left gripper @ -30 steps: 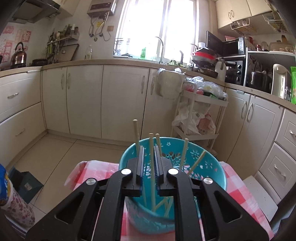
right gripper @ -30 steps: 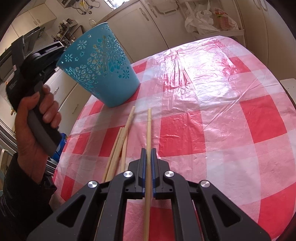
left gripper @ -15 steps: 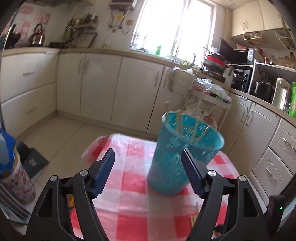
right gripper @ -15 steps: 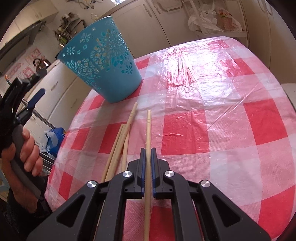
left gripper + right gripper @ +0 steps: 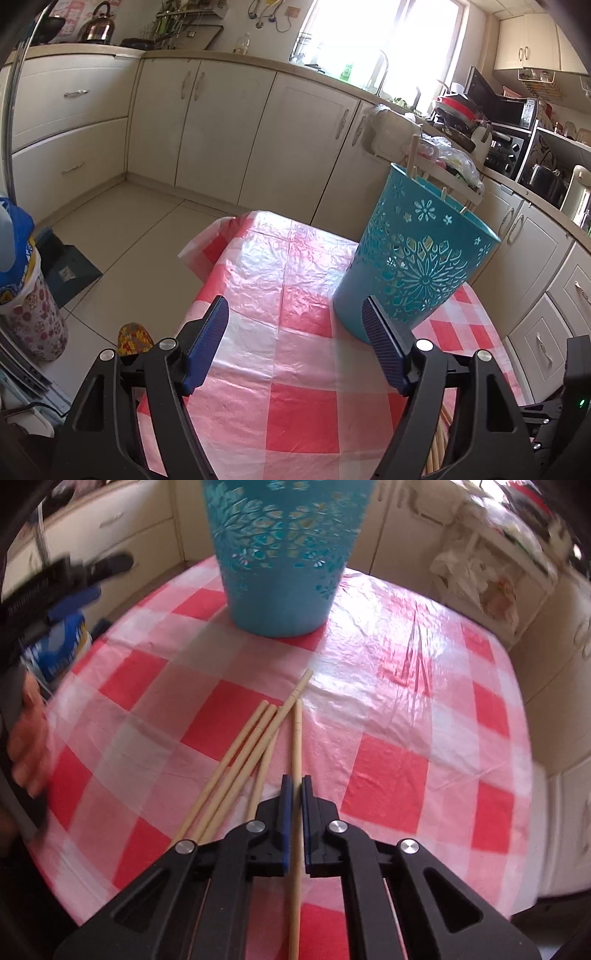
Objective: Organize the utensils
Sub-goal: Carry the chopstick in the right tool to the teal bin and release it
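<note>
- Left wrist view: left hand-held gripper (image 5: 295,343) gapes wide and empty over bare checked counter (image 5: 295,417); the near-left counter edge drops to the floor.
- Bin (image 5: 417,258) stands right of it, three stick tips showing.
- Right wrist view alone shows right hand-held gripper (image 5: 294,794) clamped on one chopstick (image 5: 296,746), four loose chopsticks (image 5: 236,768) just left.

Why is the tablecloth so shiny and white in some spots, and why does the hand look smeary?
Right wrist view: window light glares off the plastic tablecloth; the hand at the left edge is motion-blurred. Left wrist view: the window is washed out and the cabinets curve from the fisheye lens.
</note>
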A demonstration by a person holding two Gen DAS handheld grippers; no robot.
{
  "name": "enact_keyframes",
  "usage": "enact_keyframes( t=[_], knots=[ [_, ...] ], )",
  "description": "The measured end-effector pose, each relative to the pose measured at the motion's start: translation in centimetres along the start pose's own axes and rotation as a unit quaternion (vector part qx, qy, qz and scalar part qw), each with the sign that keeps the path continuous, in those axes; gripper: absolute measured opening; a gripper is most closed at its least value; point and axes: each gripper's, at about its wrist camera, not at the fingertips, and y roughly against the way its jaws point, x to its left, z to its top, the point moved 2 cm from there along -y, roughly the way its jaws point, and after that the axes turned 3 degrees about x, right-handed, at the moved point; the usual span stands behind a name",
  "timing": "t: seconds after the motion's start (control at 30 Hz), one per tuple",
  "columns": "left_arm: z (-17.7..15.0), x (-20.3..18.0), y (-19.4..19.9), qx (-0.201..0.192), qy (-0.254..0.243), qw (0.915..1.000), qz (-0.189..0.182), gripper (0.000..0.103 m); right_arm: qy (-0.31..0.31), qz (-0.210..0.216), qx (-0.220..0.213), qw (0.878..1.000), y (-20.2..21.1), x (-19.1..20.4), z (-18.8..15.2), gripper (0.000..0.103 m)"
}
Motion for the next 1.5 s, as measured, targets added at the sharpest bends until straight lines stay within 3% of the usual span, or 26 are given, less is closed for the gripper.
enact_keyframes(
  t=[0.1,0.2,0.3,0.43,0.57,0.67,0.8,0.9,1.1,1.17,1.2,1.3,1.4,1.5],
  knots=[
    [-0.1,-0.1,-0.7,0.018,0.009,0.9998,-0.004,0.071,-0.099,0.066,-0.030,0.992,1.7,-2.3,-1.1,0.006],
    [-0.5,0.1,-1.3,0.033,0.020,0.9992,-0.006,0.072,-0.190,0.155,-0.092,0.965,4.5,-4.0,-1.3,0.006],
    [-0.8,-0.1,-1.6,0.040,0.019,0.9990,-0.007,0.074,-0.196,0.190,-0.183,0.945,9.3,-3.7,1.7,0.006],
    [-0.9,-0.7,-1.6,0.041,0.011,0.9991,-0.003,0.081,-0.167,0.182,-0.332,0.911,16.9,-2.6,8.5,0.006],
    [-1.0,-0.9,-1.9,0.049,0.006,0.9988,-0.002,0.083,-0.173,0.131,-0.420,0.881,19.6,-2.1,14.1,0.006],
    [-1.1,-1.2,-2.1,0.054,0.002,0.9986,0.001,0.086,-0.190,0.072,-0.449,0.870,18.5,-2.0,17.4,0.006],
    [-1.2,-1.4,-2.2,0.058,-0.001,0.9983,0.001,0.087,-0.193,0.016,-0.434,0.880,14.4,-1.8,20.5,0.006],
    [-1.2,-1.3,-2.3,0.063,0.002,0.9980,0.001,0.087,-0.184,-0.005,-0.398,0.899,11.0,-1.7,21.5,0.006],
    [-1.3,-1.2,-2.5,0.070,0.006,0.9975,0.002,0.087,-0.165,-0.012,-0.340,0.926,7.6,-0.4,19.8,0.006],
    [-1.3,-1.2,-2.5,0.070,0.006,0.9975,0.003,0.088,-0.152,-0.005,-0.323,0.934,6.9,0.0,18.7,0.011],
    [-1.3,-1.2,-2.5,0.070,0.006,0.9975,0.003,0.088,-0.145,-0.002,-0.317,0.937,6.5,0.3,18.4,0.019],
    [-1.3,-1.2,-2.5,0.070,0.005,0.9975,0.002,0.089,-0.143,0.018,-0.307,0.941,7.2,0.3,15.8,0.022],
    [-1.3,-1.1,-2.5,0.071,0.008,0.9975,0.000,0.090,-0.157,0.038,-0.302,0.940,9.1,-0.7,10.8,0.024],
    [-1.3,-1.0,-2.5,0.071,0.010,0.9974,0.000,0.091,-0.149,0.041,-0.238,0.959,8.3,-1.3,5.3,0.024]
  ],
)
